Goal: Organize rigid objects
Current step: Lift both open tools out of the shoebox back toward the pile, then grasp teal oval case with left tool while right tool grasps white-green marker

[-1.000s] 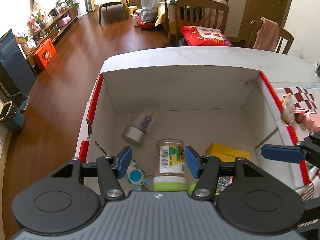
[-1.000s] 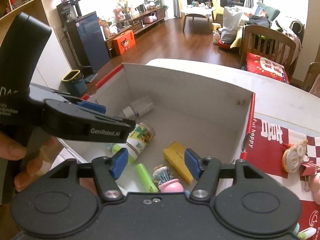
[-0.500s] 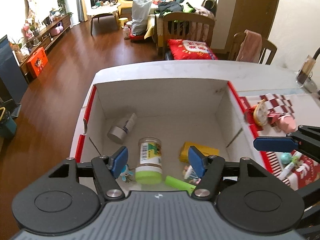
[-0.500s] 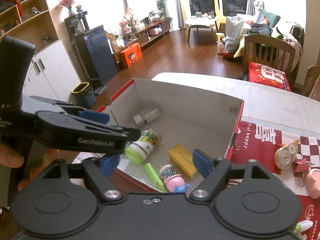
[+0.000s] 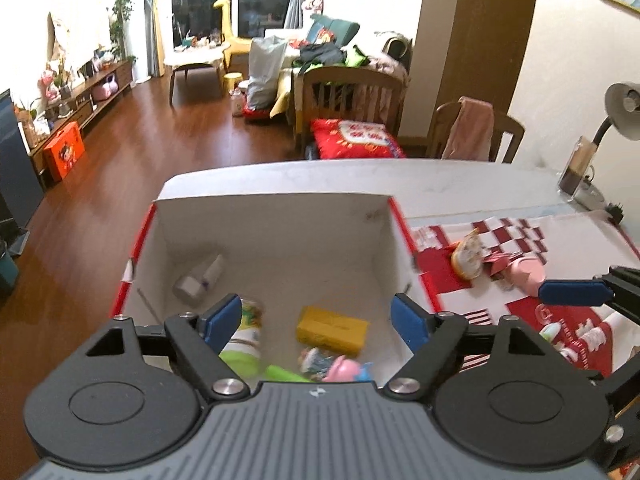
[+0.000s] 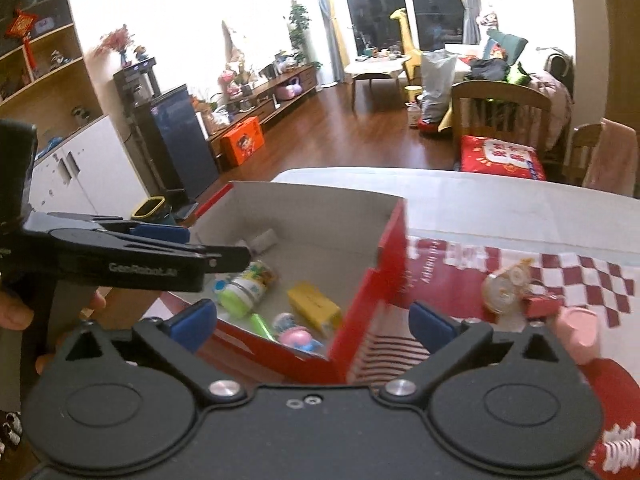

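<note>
Red-edged white cardboard box on the table already holds jar, yellow carton, toys. Loose items sit right of it on the red-checked cloth: pink plastic cup nearest. Right gripper wide apart, empty; left gripper same, above the box. Suggest swinging right over the cup, straddling it squarely before closing.

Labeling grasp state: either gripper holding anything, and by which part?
Nothing held. Left gripper and right gripper are both open with empty gaps, above the red-and-white cardboard box.
</note>
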The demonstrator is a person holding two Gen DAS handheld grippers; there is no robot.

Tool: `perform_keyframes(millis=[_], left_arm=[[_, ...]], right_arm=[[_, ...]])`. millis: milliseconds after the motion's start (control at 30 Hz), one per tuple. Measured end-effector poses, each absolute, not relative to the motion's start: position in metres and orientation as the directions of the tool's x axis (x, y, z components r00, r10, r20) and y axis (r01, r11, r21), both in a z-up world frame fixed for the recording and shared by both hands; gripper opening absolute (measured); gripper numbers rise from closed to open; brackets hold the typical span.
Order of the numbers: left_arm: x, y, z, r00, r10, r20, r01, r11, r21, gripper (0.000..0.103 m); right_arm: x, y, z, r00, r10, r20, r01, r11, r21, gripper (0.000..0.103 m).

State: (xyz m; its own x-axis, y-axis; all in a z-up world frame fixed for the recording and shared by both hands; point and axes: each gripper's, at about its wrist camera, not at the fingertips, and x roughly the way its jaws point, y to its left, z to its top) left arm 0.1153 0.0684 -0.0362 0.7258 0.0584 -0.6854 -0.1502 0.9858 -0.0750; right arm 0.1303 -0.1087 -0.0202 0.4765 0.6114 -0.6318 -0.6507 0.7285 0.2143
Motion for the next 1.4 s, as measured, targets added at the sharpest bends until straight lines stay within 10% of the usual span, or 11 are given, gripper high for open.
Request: perform_keyframes(millis=[900,1400], left_arm=[[0.17,-0.104,-0.093,0.651,-0.092,-0.754,-0.022,0.99,-0.14,0.082],[0.213,-0.154,-0.148,0.582,-0.045,-0.812,-0.095,0.988,-0.123,0.082]], right_arm=[[0.169,-0.278,-0.082,0.476,0.491,-0.729,-0.607,0.784,0.132,0.101],[0.205,-0.277,-0.124,0.369,0.501,-0.783,-0.807,0.591,-0.002,0.084]])
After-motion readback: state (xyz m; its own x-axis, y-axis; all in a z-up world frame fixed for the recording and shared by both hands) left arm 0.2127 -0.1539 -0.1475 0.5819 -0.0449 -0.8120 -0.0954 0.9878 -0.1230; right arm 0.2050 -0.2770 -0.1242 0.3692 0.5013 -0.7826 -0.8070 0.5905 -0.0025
